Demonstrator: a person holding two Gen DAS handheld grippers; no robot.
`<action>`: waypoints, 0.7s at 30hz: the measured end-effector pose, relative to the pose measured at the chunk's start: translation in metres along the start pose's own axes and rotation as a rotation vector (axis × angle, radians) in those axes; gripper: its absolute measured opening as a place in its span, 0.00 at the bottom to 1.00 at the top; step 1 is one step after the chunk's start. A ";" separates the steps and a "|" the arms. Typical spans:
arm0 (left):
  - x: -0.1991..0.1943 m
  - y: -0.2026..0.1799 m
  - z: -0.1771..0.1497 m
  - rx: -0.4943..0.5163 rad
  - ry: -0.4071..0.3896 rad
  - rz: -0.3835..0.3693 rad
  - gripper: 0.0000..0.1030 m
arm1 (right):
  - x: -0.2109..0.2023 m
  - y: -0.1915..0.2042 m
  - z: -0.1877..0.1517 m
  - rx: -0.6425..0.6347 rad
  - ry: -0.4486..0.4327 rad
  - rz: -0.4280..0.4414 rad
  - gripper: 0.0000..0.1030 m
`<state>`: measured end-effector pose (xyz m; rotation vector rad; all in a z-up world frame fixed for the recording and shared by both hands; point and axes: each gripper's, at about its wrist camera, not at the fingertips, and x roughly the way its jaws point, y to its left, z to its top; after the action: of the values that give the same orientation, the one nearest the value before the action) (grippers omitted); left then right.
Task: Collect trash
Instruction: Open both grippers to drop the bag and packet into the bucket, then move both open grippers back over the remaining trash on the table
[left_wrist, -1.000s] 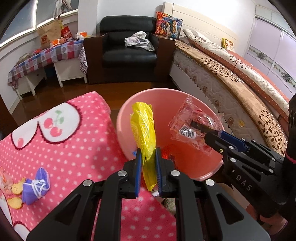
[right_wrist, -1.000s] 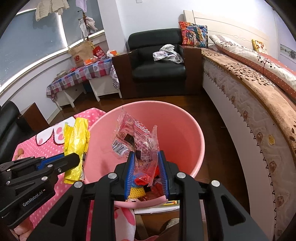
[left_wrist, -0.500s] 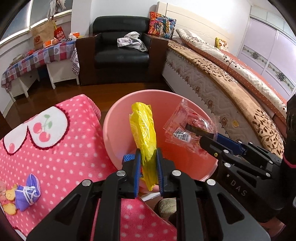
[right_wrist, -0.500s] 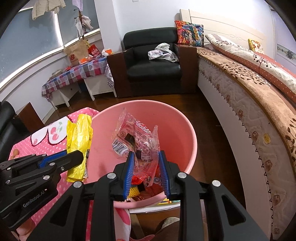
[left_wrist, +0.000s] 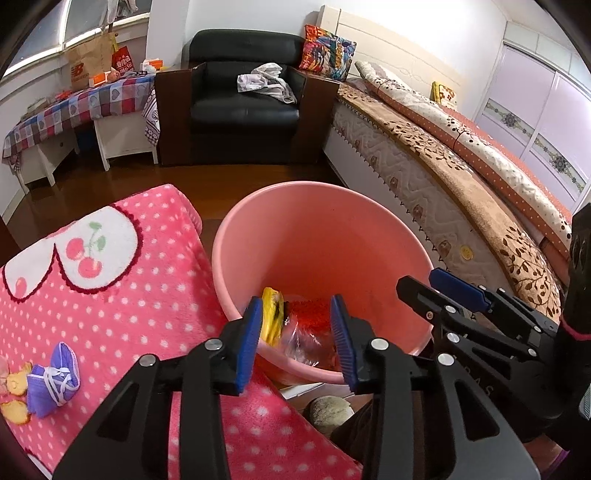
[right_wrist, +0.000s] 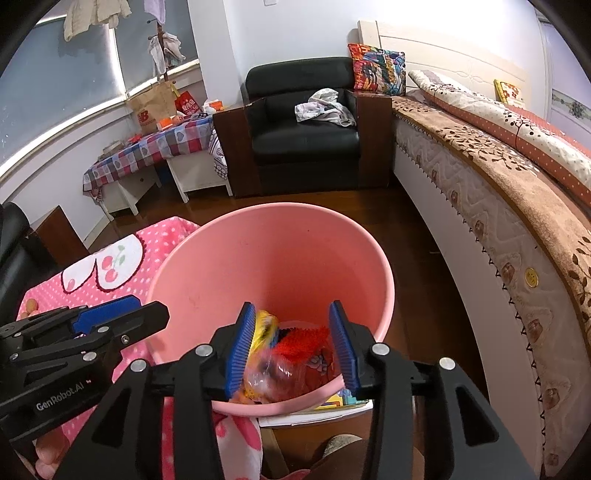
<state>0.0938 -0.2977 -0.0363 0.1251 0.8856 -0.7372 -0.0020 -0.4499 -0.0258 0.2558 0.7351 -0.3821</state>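
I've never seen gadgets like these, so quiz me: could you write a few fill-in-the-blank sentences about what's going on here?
1. Both the left gripper and the right gripper have their jaws ____.
2. The yellow wrapper lies inside the ____ bucket.
3. The blanket beside the bucket is pink with white ____.
4. The black armchair has crumpled ____ on its seat.

Missing words: open; pink; dots; clothes

Count, both wrist views:
- pink bucket (left_wrist: 369, 206): 1, at centre.
- yellow wrapper (left_wrist: 272, 314): 1, inside bucket at 6 o'clock.
- clear wrapper (right_wrist: 273, 373): 1, beside it; further red trash underneath, number unclear.
- grippers: 2, left gripper (left_wrist: 297, 341) and right gripper (right_wrist: 293, 343).
- blue fingers (left_wrist: 248, 343): 2 per gripper.
- black armchair (left_wrist: 243, 99): 1, at 12 o'clock.
- patterned cushion (left_wrist: 327, 53): 1, at 1 o'clock.
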 end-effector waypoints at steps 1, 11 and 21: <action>-0.001 0.000 0.000 0.001 -0.001 -0.003 0.37 | -0.001 0.000 0.000 0.000 -0.001 0.001 0.42; -0.024 -0.004 -0.001 0.011 -0.062 -0.006 0.37 | -0.015 0.006 -0.001 0.001 -0.030 0.040 0.46; -0.060 0.011 -0.012 0.000 -0.115 0.004 0.37 | -0.036 0.028 0.000 -0.038 -0.086 0.140 0.47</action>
<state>0.0691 -0.2527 -0.0016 0.0832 0.7757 -0.7332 -0.0146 -0.4155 0.0013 0.2524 0.6355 -0.2447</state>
